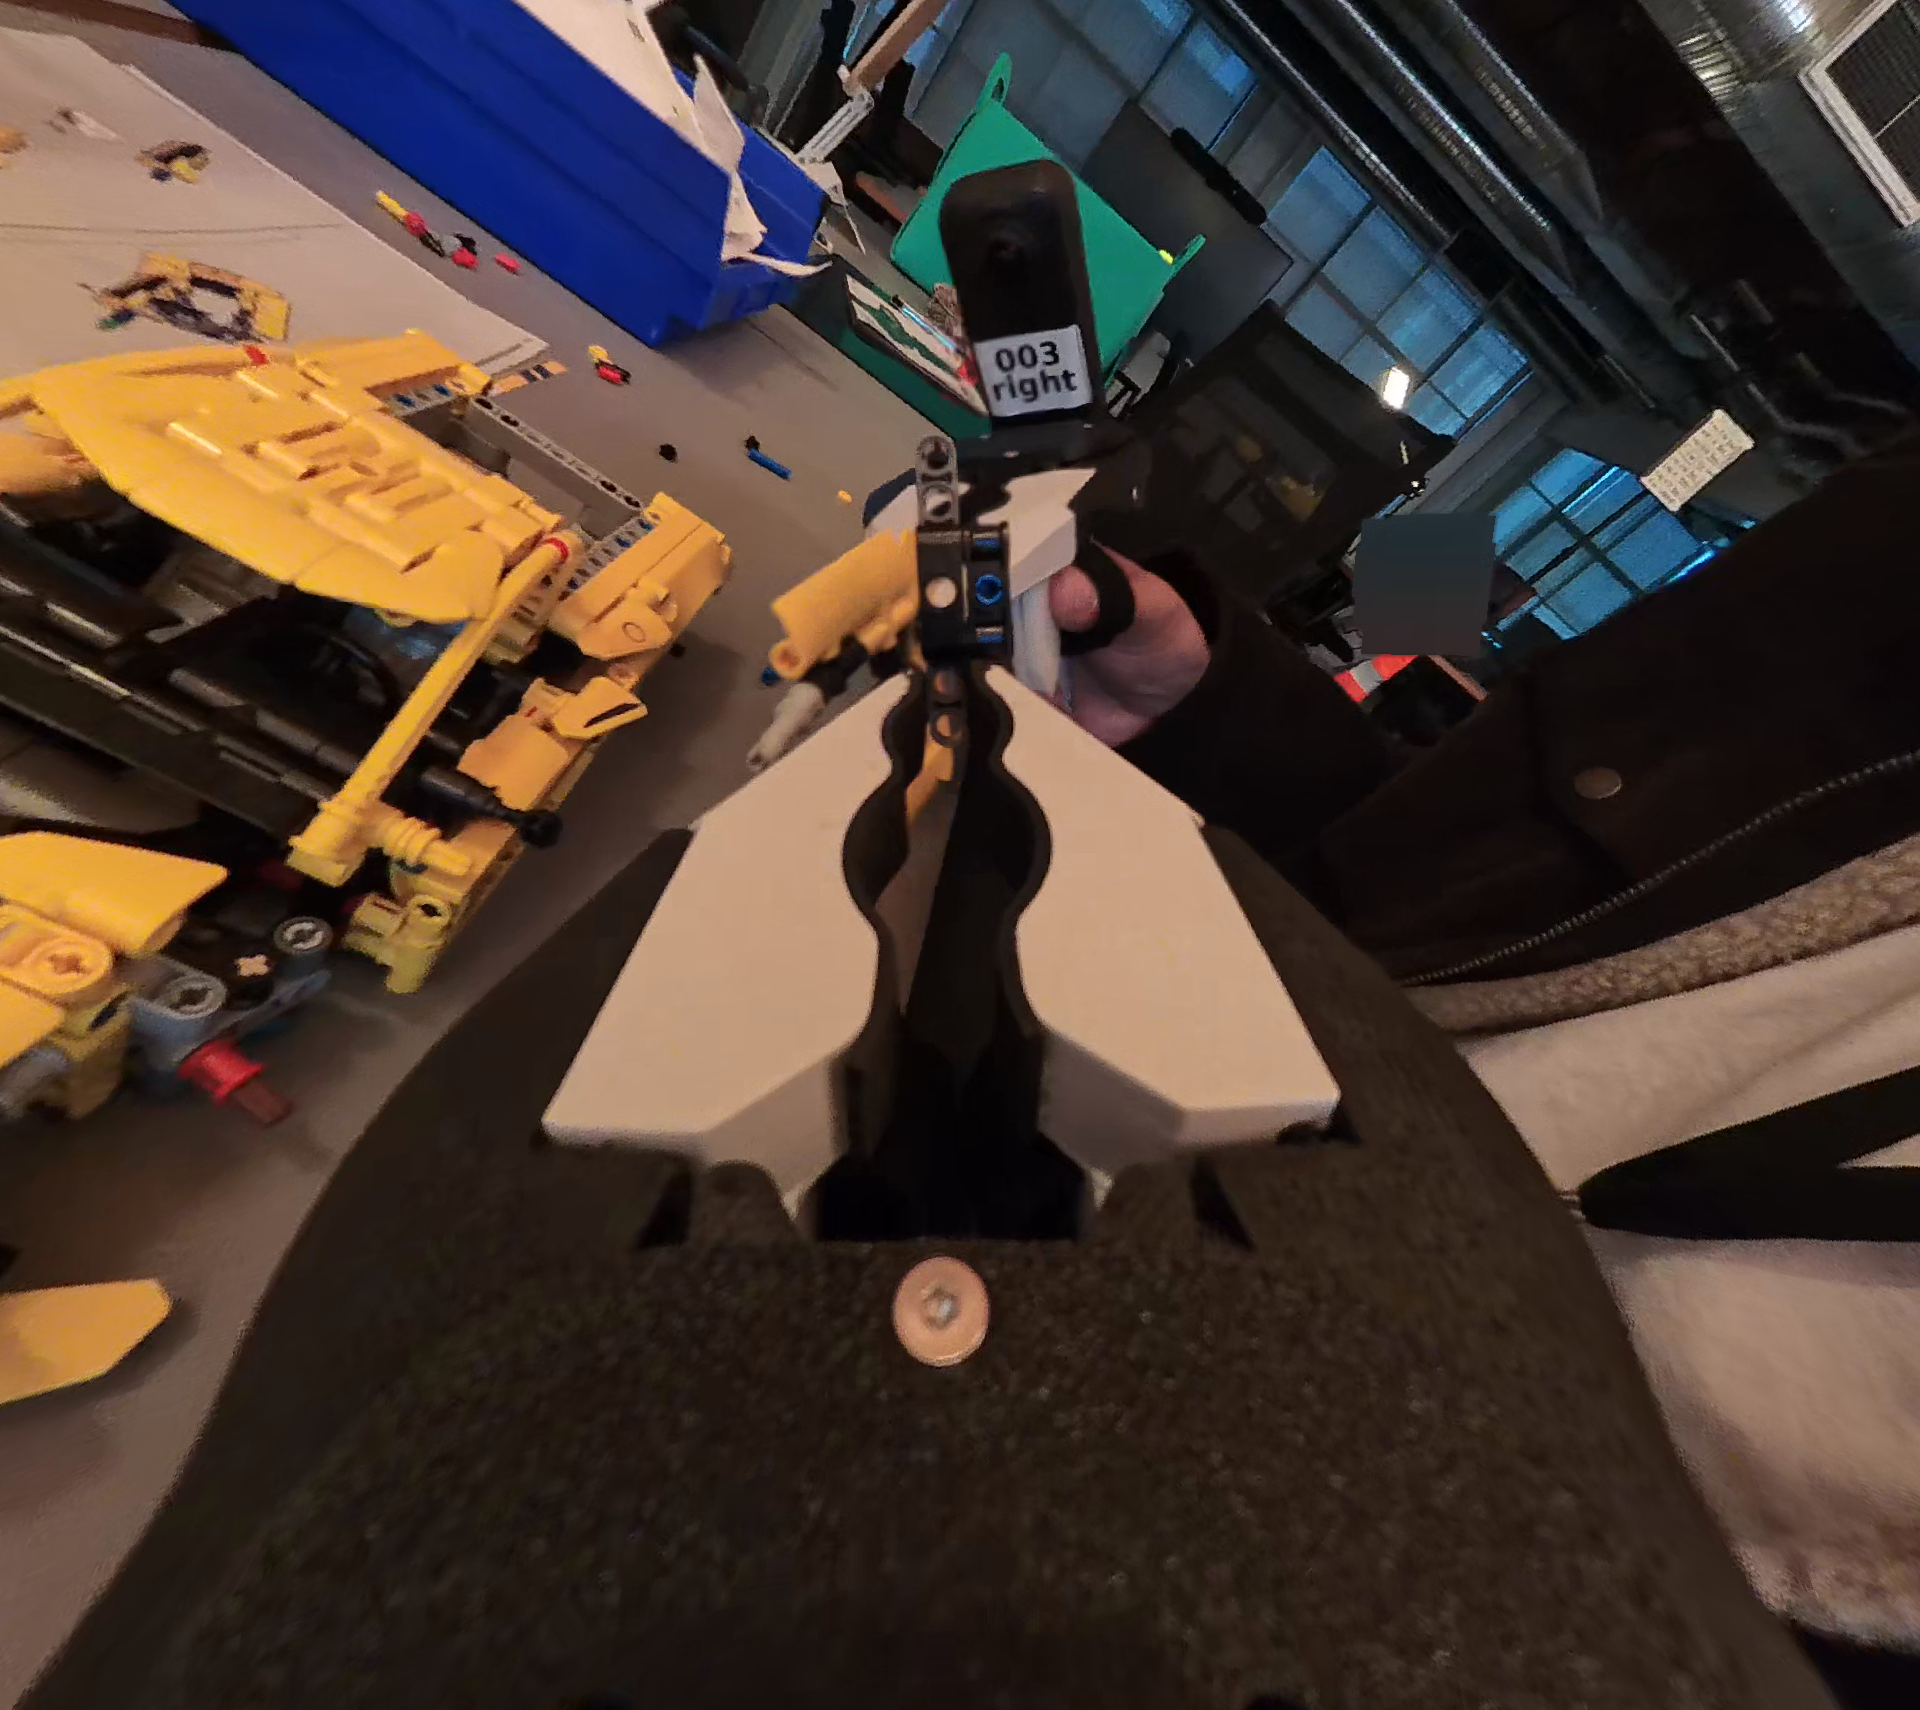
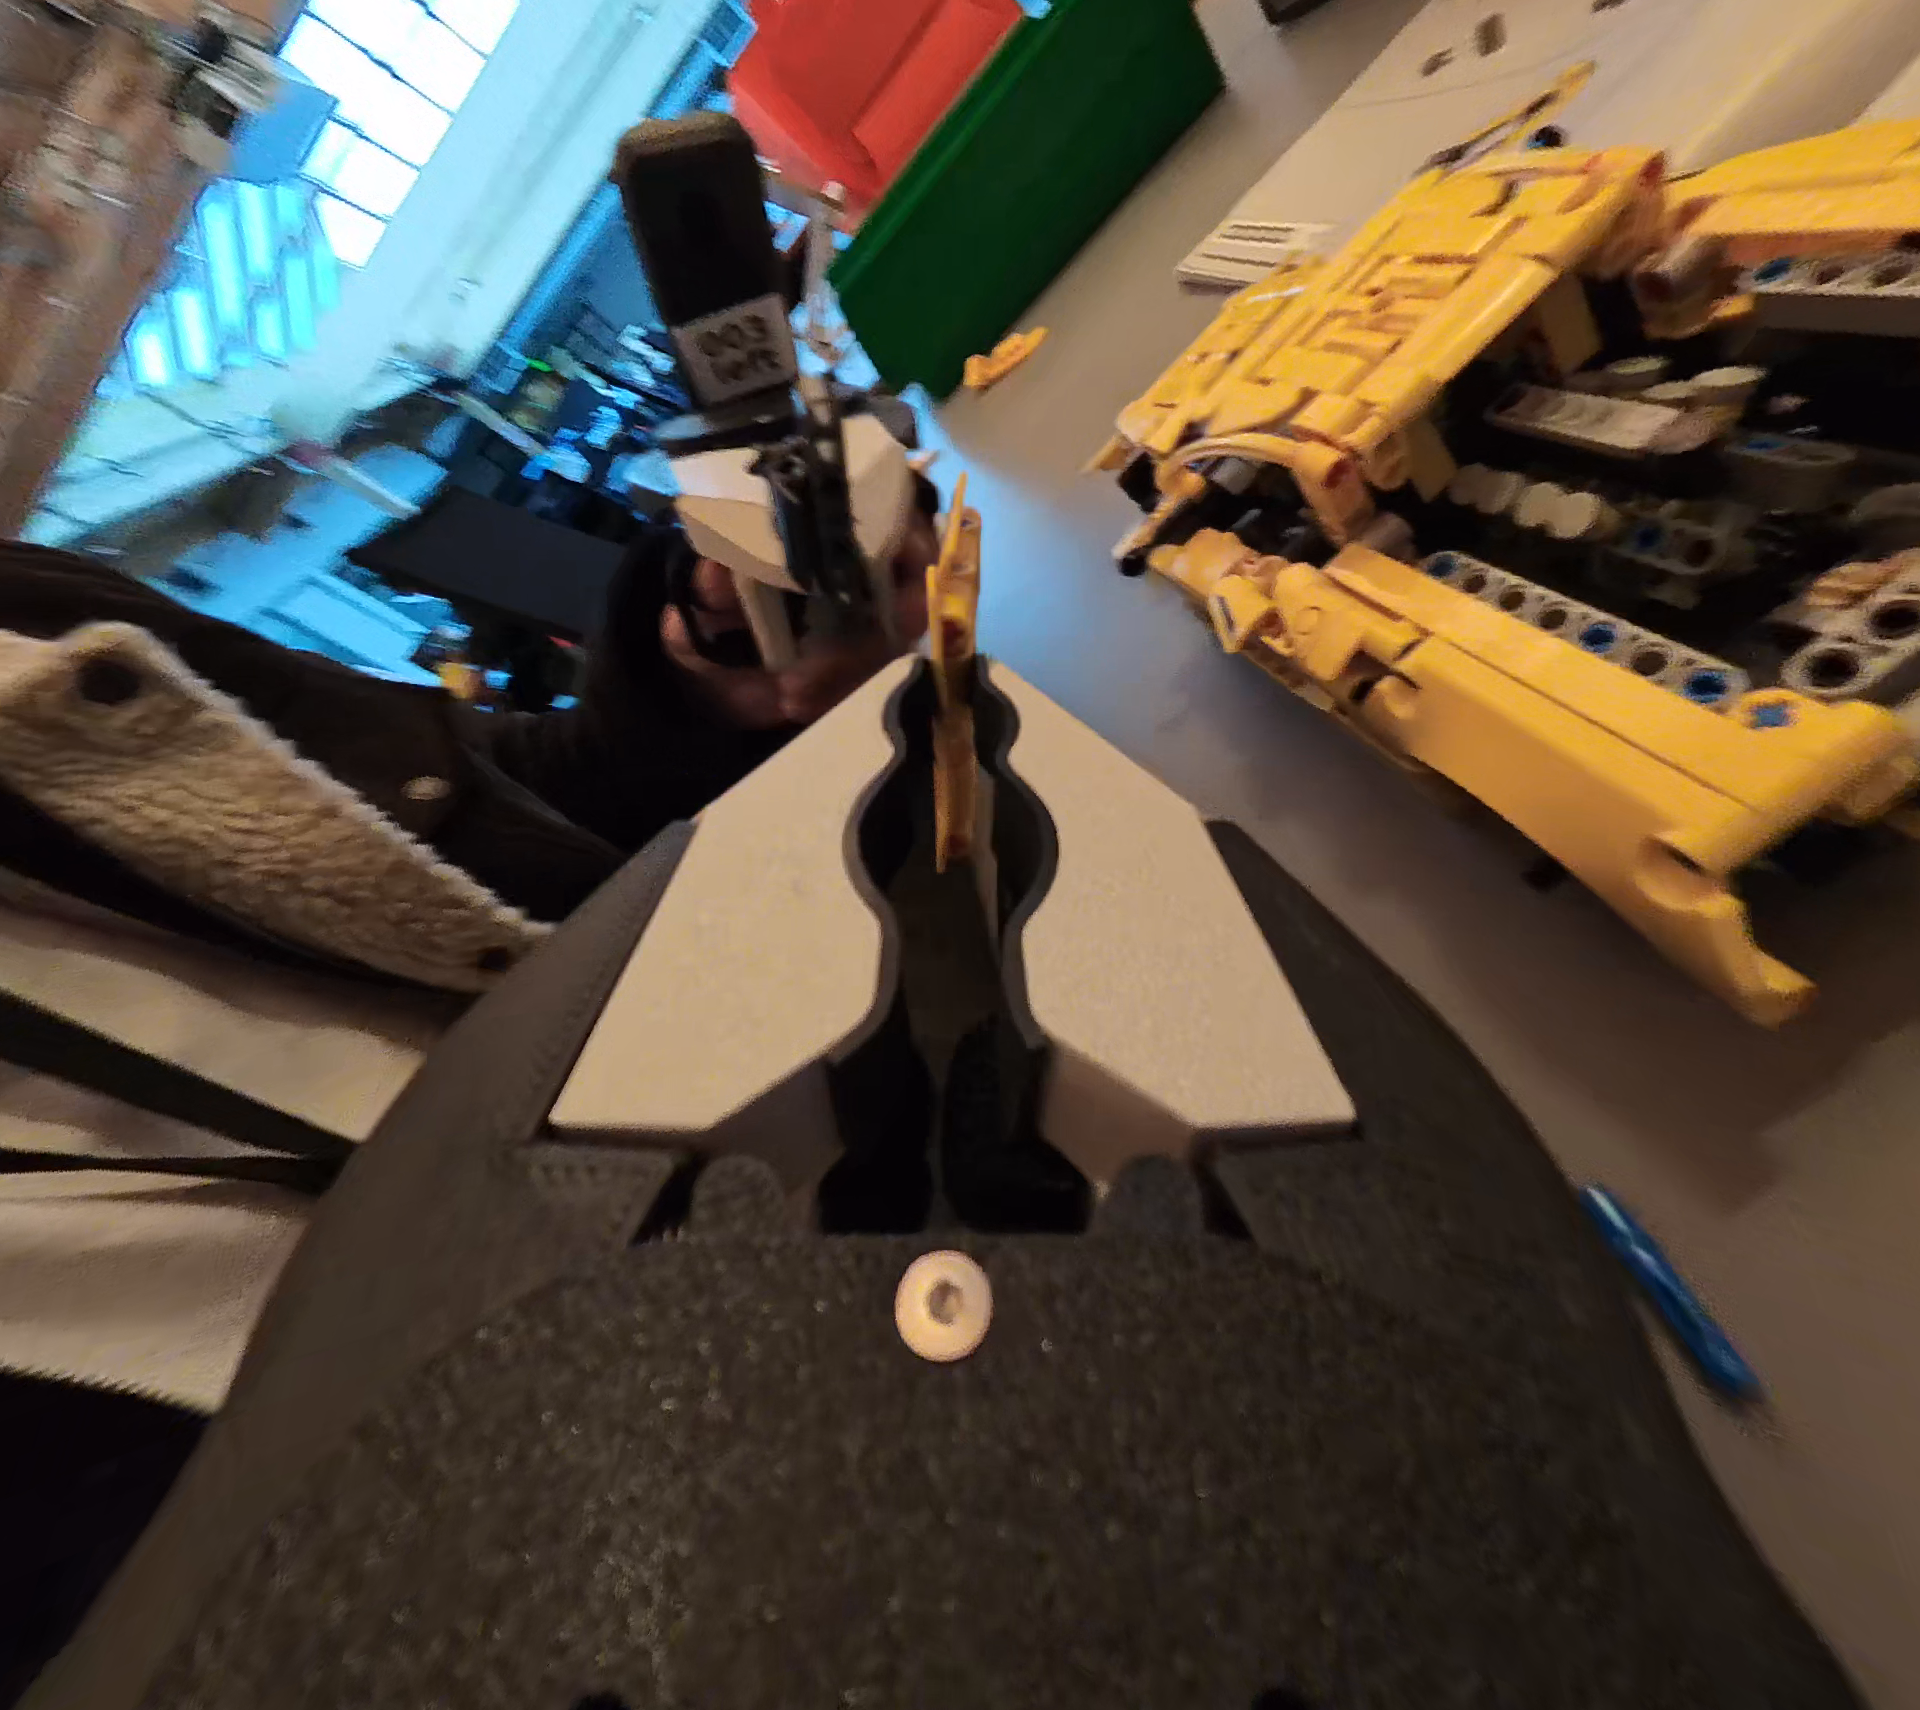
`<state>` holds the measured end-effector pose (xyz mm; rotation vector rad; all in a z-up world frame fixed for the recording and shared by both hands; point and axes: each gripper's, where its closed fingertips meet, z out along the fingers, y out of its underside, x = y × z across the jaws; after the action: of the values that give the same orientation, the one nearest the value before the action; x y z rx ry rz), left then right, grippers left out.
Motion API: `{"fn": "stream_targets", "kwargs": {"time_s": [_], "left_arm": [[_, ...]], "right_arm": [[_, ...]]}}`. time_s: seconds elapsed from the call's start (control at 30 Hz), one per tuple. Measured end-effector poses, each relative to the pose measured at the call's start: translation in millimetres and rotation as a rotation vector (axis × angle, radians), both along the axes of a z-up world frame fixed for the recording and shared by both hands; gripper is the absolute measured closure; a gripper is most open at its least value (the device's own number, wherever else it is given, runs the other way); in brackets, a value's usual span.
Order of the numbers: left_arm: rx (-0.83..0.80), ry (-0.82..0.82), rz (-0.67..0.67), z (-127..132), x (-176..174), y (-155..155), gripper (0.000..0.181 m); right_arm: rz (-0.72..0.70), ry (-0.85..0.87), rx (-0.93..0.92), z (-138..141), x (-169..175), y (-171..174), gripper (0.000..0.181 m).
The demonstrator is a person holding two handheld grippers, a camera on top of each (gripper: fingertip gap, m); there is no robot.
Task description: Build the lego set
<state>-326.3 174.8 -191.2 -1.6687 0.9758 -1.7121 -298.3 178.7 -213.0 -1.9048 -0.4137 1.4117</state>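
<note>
My left gripper point(image 1: 948, 686) is shut on a black beam assembly with blue pins point(image 1: 961, 590), held up in the air. My right gripper point(image 2: 951, 673) is shut on a thin yellow piece point(image 2: 954, 611), seen edge-on. The two grippers face each other closely. In the left wrist view the right gripper point(image 1: 1039, 538) sits just behind the black assembly, and a yellow part point(image 1: 842, 611) sticks out to its left. In the right wrist view the left gripper point(image 2: 821, 517) holds the black beam point(image 2: 831, 465) just beyond the yellow piece. I cannot tell whether the two parts are joined.
A large yellow lego car model point(image 1: 312, 517) lies on the grey table point(image 1: 727, 413), also in the right wrist view point(image 2: 1455, 465). Loose small pieces point(image 1: 457, 247), a blue bin point(image 1: 468, 81), a green bin point(image 2: 1039, 154), a red bag point(image 2: 862, 19). A person's hand point(image 1: 1143, 652). Tip to tip, the grippers are about 4 centimetres apart.
</note>
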Motion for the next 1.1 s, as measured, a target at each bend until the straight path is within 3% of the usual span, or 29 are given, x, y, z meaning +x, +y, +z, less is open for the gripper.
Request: {"fn": "stream_targets", "kwargs": {"time_s": [0.1,0.3,0.47,0.57,0.77,1.1], "left_arm": [[0.03,-0.02,0.064,6.2,-11.3,11.6,0.175],[0.049,0.012,0.105,1.7,-13.4,19.0,0.175],[0.129,0.067,0.118,-4.3,-11.0,15.2,0.174],[0.125,0.07,0.119,-5.3,-11.8,15.2,0.175],[0.14,0.087,0.1,-7.6,-9.8,9.8,0.174],[0.14,0.088,0.08,-8.1,-9.0,5.2,0.175]], "right_arm": [[0.009,-0.257,0.036,-10.7,17.5,-6.6,0.174],[0.234,-1.172,0.104,-10.8,87.0,-37.6,0.174],[0.405,-1.534,-0.07,-16.6,124.6,-48.3,0.174],[0.456,-1.612,-0.128,-26.5,131.2,-51.0,0.174],[0.471,-1.589,-0.15,-28.1,129.3,-52.5,0.174],[0.497,-1.523,-0.138,-55.0,135.0,-53.1,0.174]]}}
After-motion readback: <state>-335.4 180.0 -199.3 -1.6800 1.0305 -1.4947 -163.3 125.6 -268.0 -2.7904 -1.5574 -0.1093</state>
